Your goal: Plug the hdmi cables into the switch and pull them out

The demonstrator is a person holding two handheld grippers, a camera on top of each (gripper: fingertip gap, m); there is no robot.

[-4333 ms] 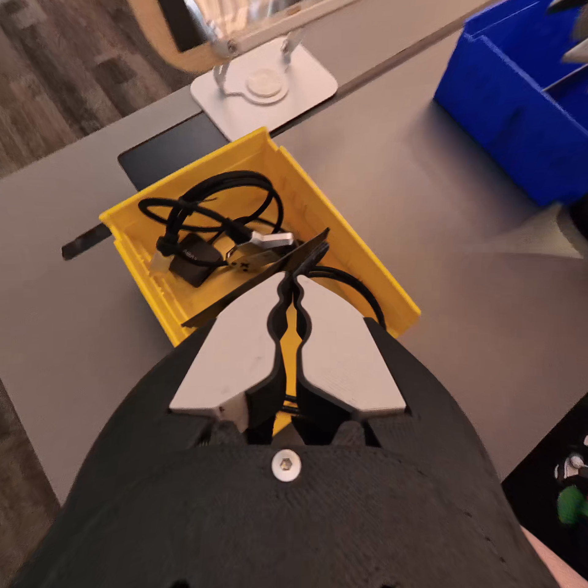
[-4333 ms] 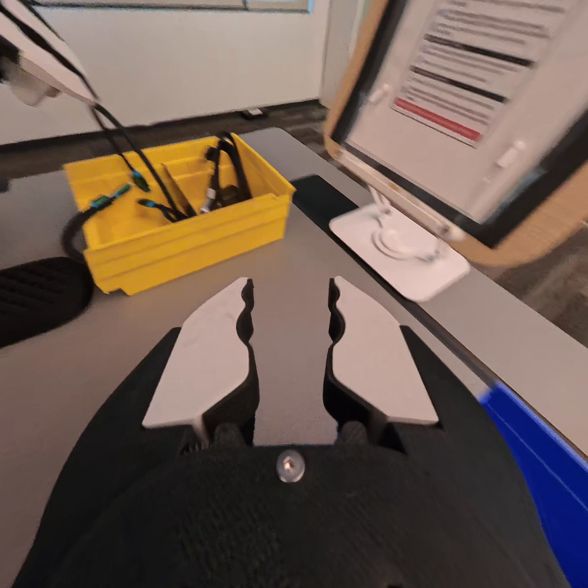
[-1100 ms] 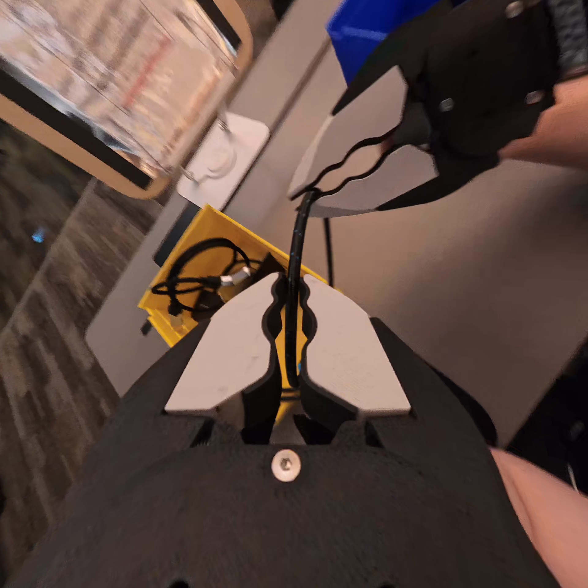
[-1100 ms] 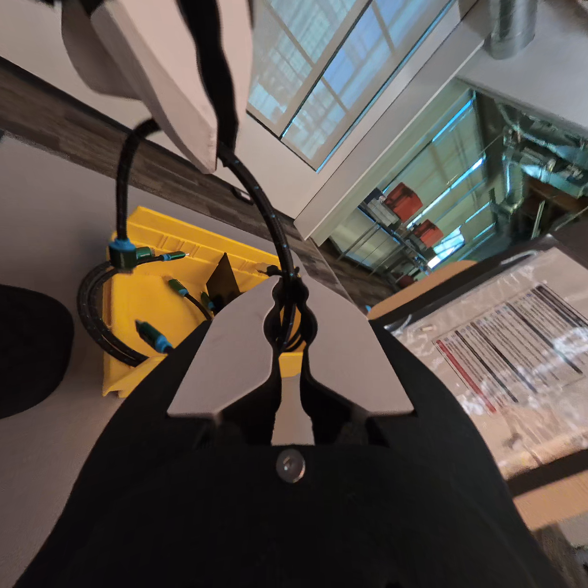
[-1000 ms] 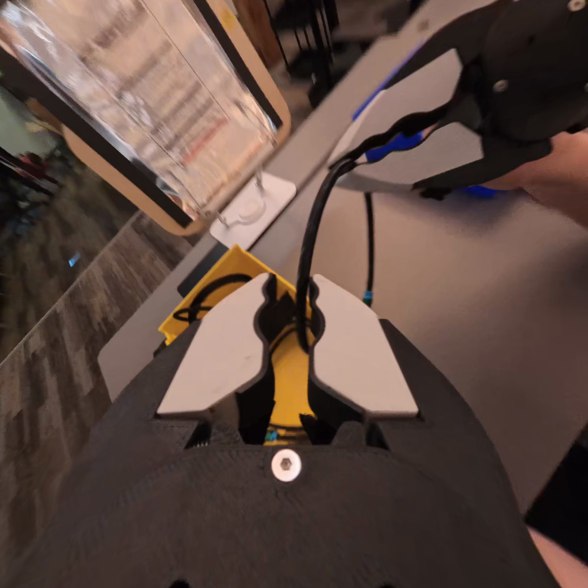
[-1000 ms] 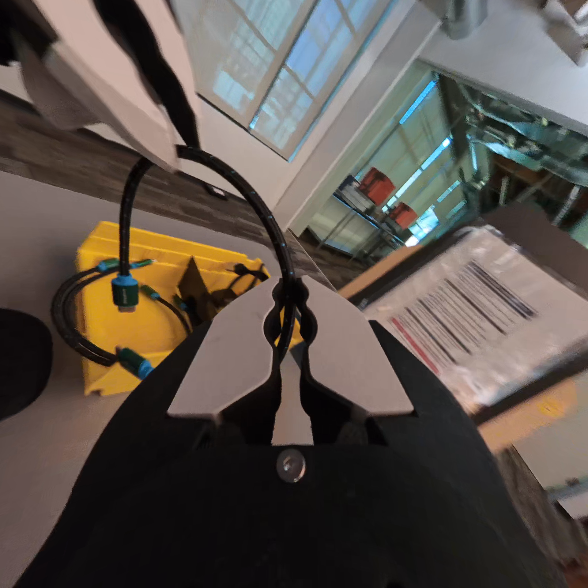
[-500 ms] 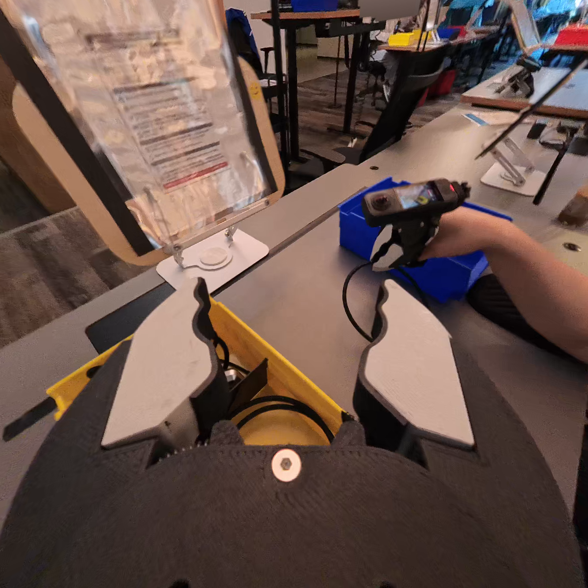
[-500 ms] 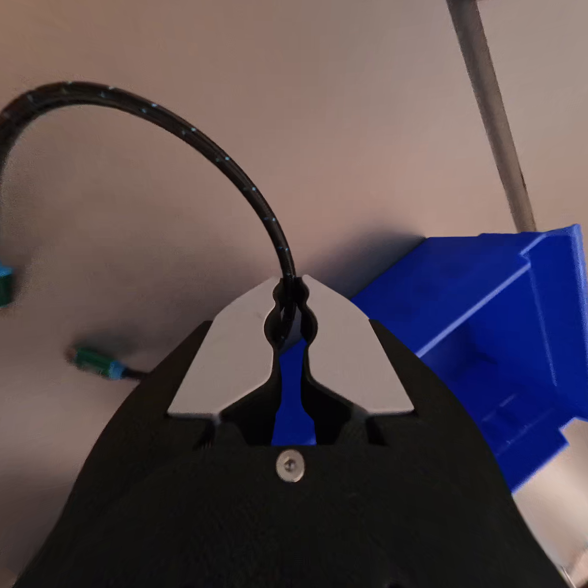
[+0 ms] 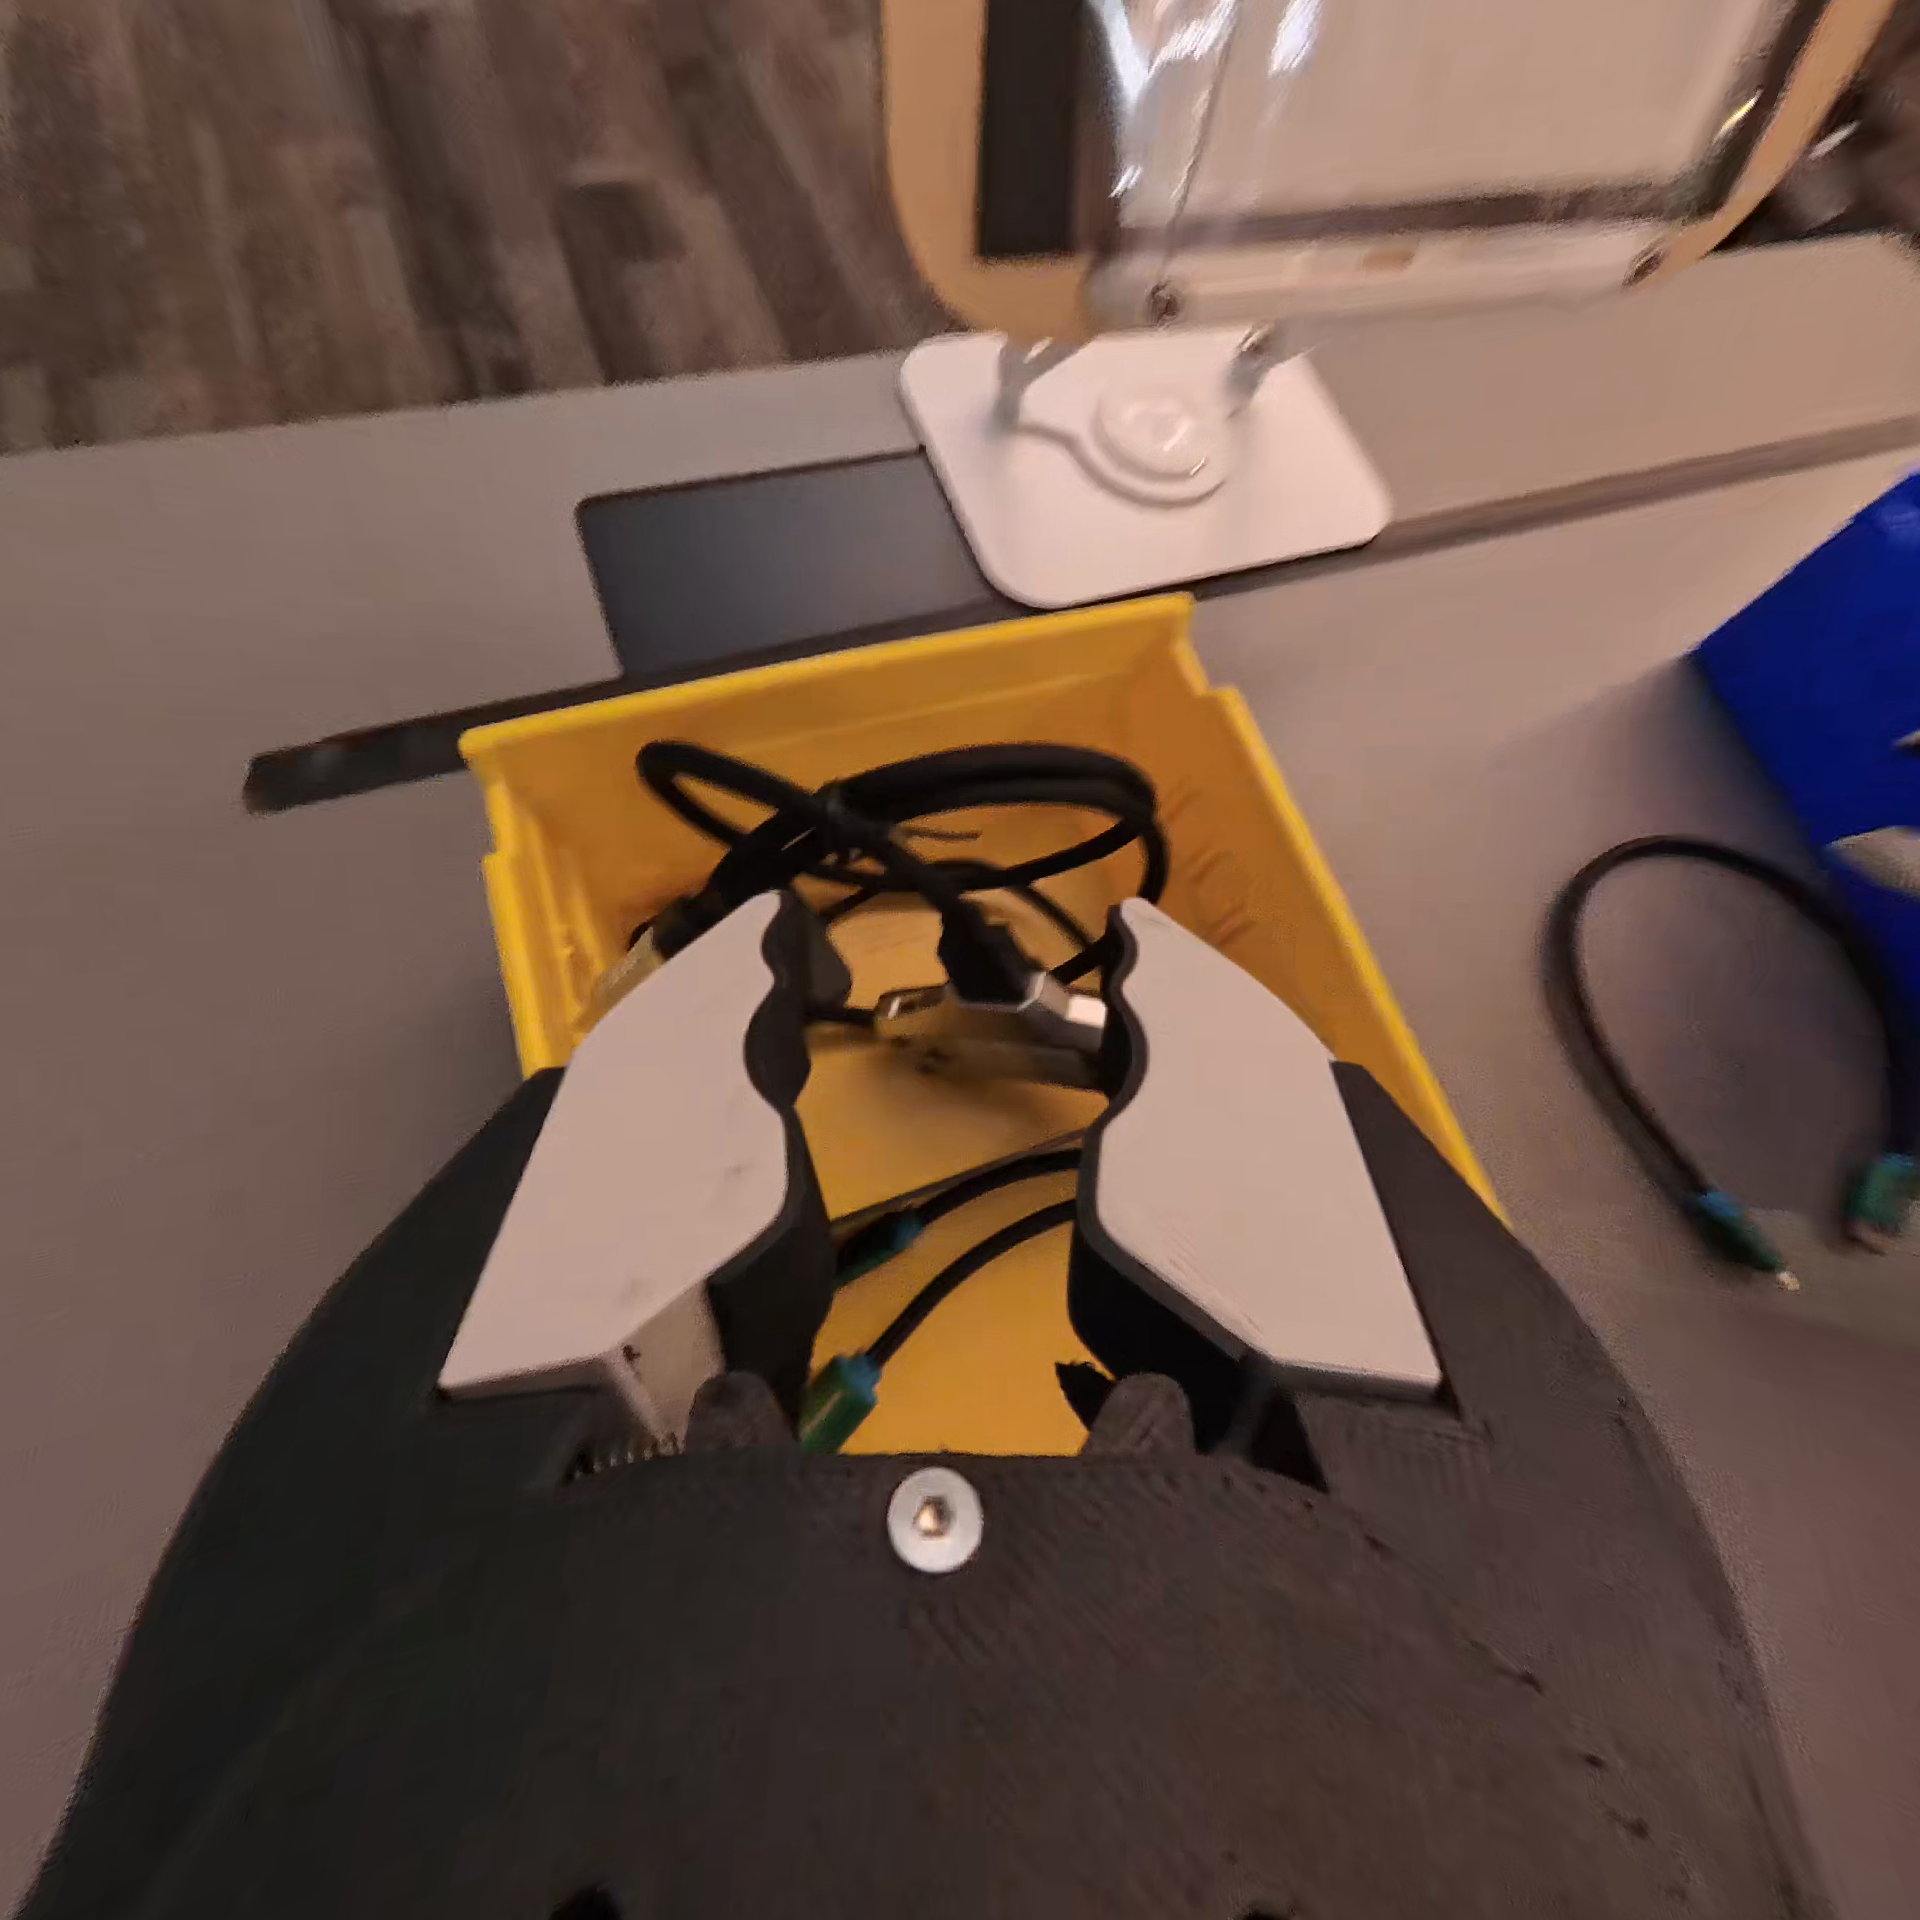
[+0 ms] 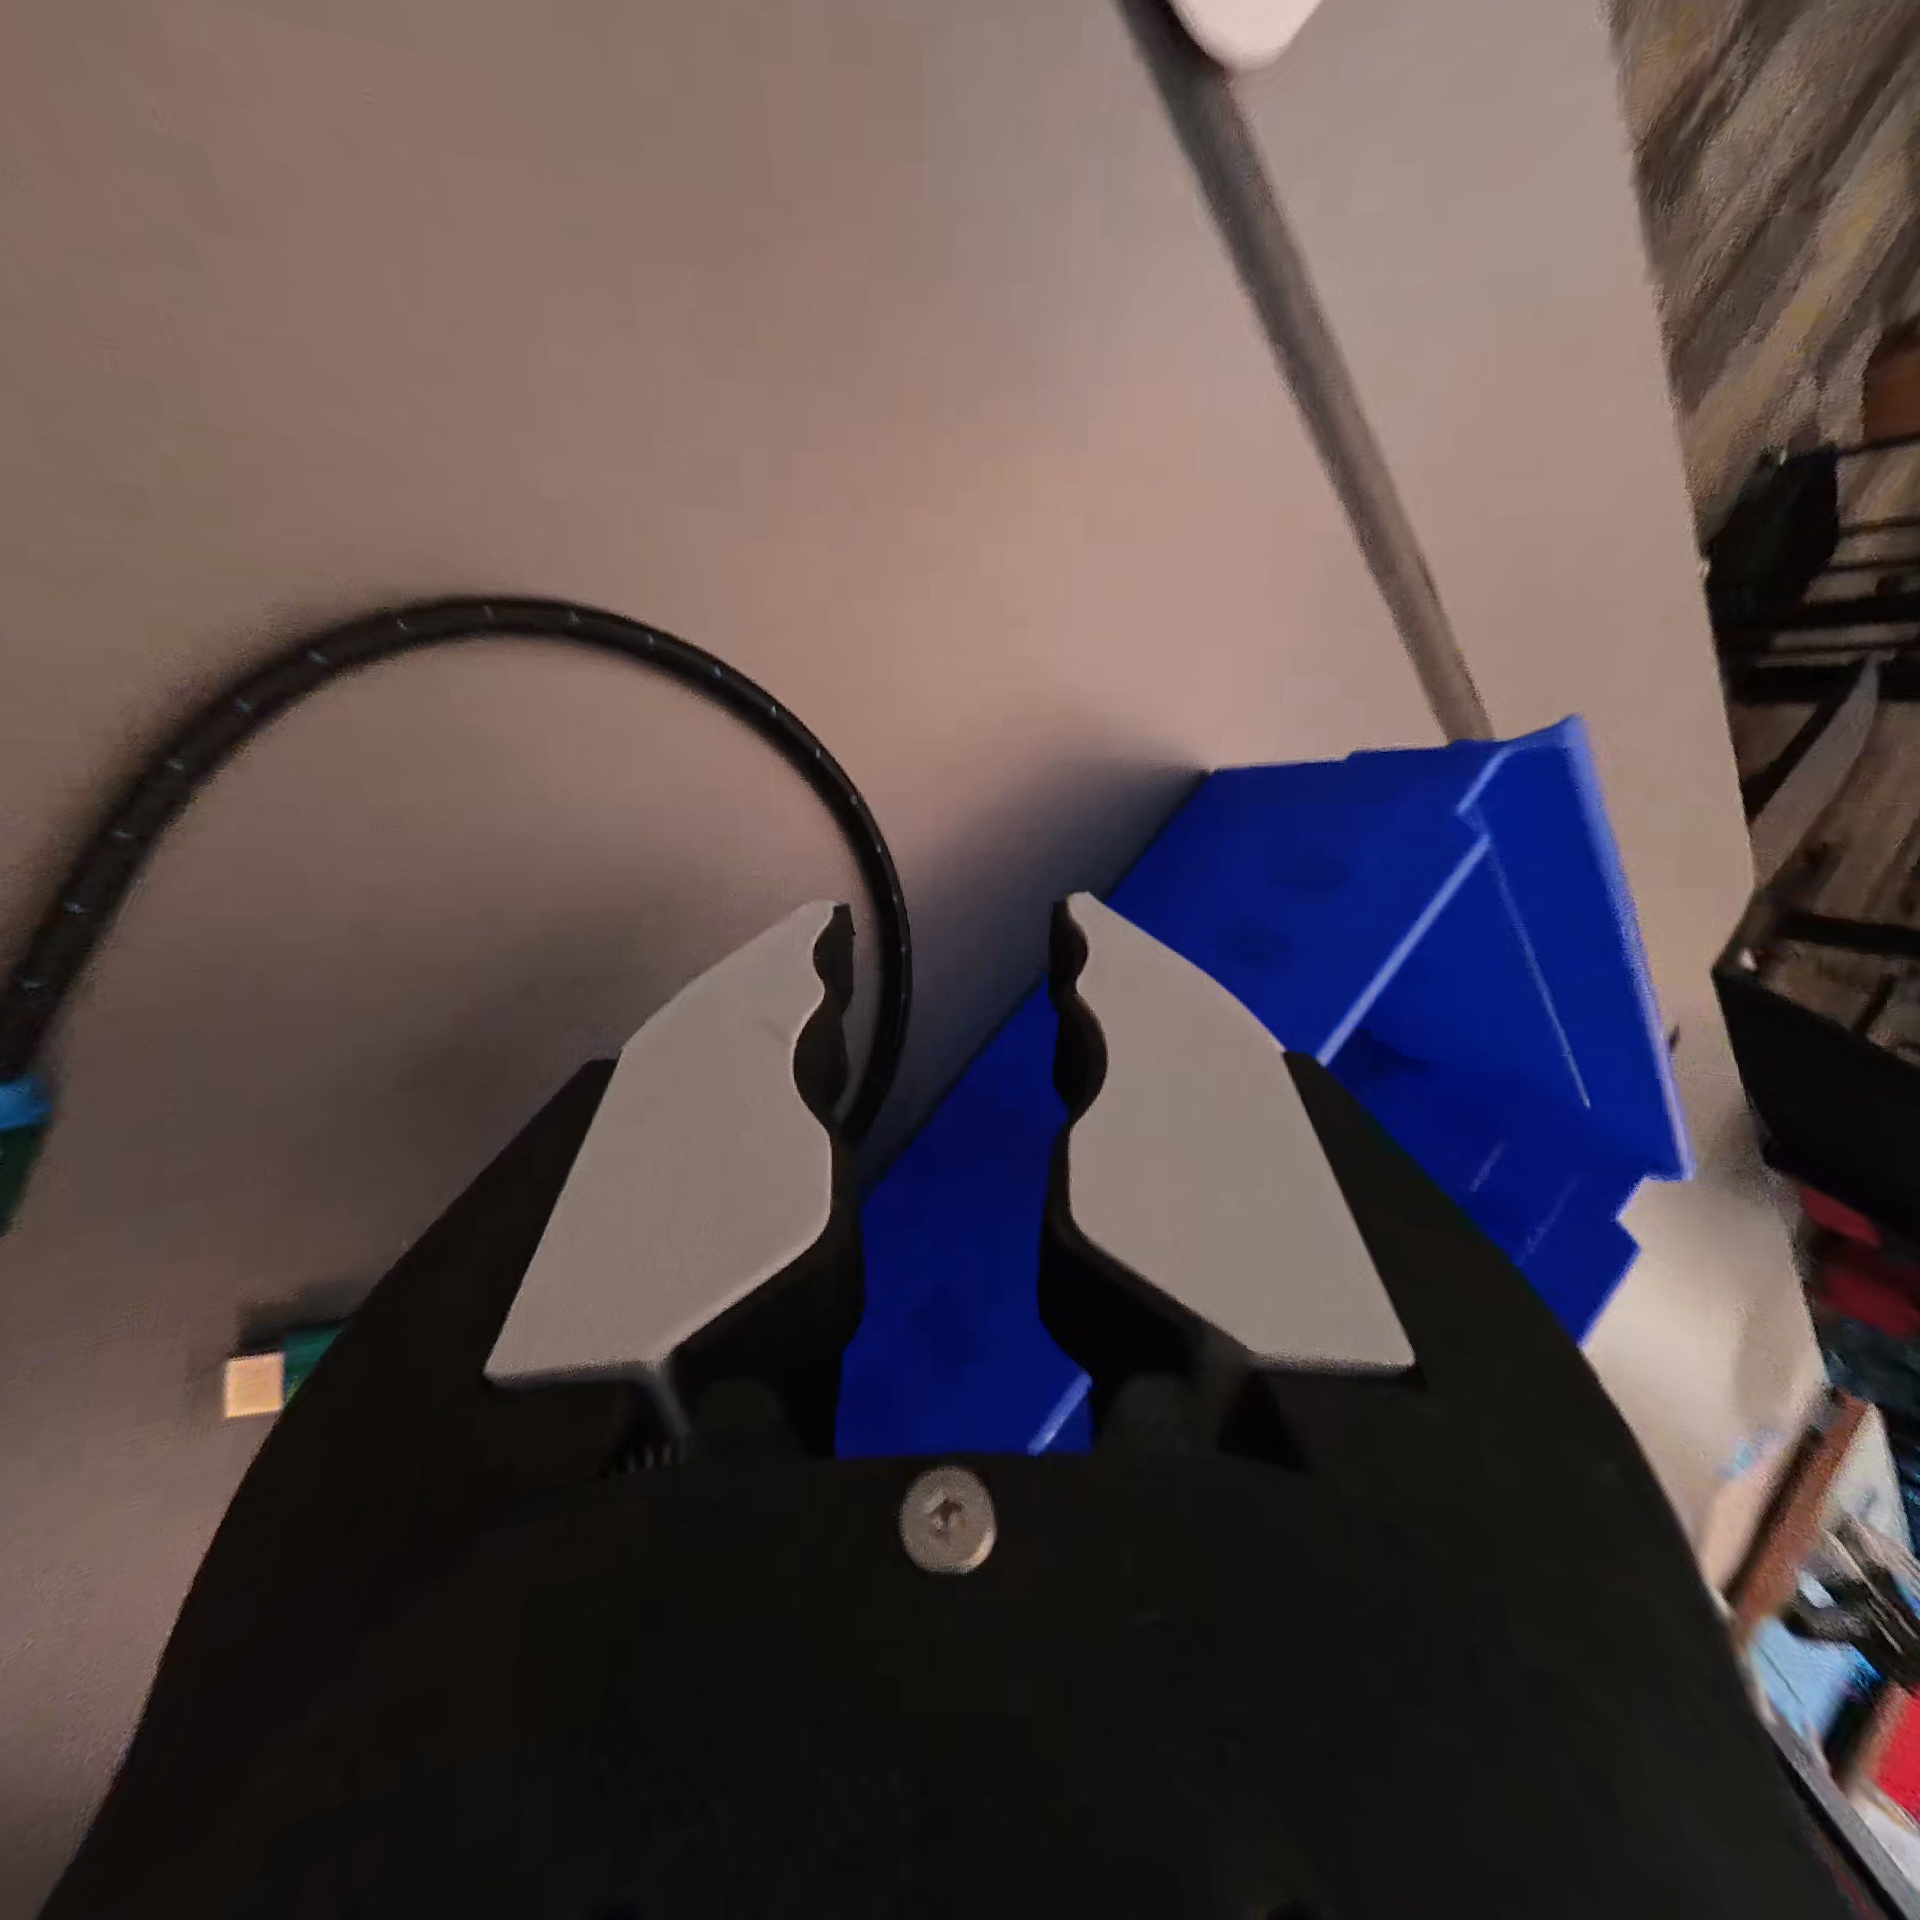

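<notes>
My left gripper (image 9: 951, 940) is open and empty, held over a yellow bin (image 9: 1278, 831) that holds a tangle of black cables (image 9: 894, 831) with metal plugs (image 9: 1049, 1003) and a green-ended cable (image 9: 842, 1392). A short black braided HDMI cable (image 9: 1600, 997) with green-blue ends lies in a loop on the grey table to the right. My right gripper (image 10: 951, 920) is open and empty above the same cable (image 10: 582, 634), which curves past its left fingertip; a gold plug end (image 10: 255, 1387) lies at the left. No switch is clearly in view.
A blue bin (image 10: 1403, 987) lies on the table under my right gripper and shows at the right edge of the left wrist view (image 9: 1829, 665). A sign holder on a white base (image 9: 1143, 457) stands behind the yellow bin, next to a dark pad (image 9: 769, 561). There is about 40 cm between the tips of the two grippers.
My right gripper has opened and let go of the braided cable, which now lies on the table. My left gripper, open since half a second ago, has tilted down over the yellow bin.
</notes>
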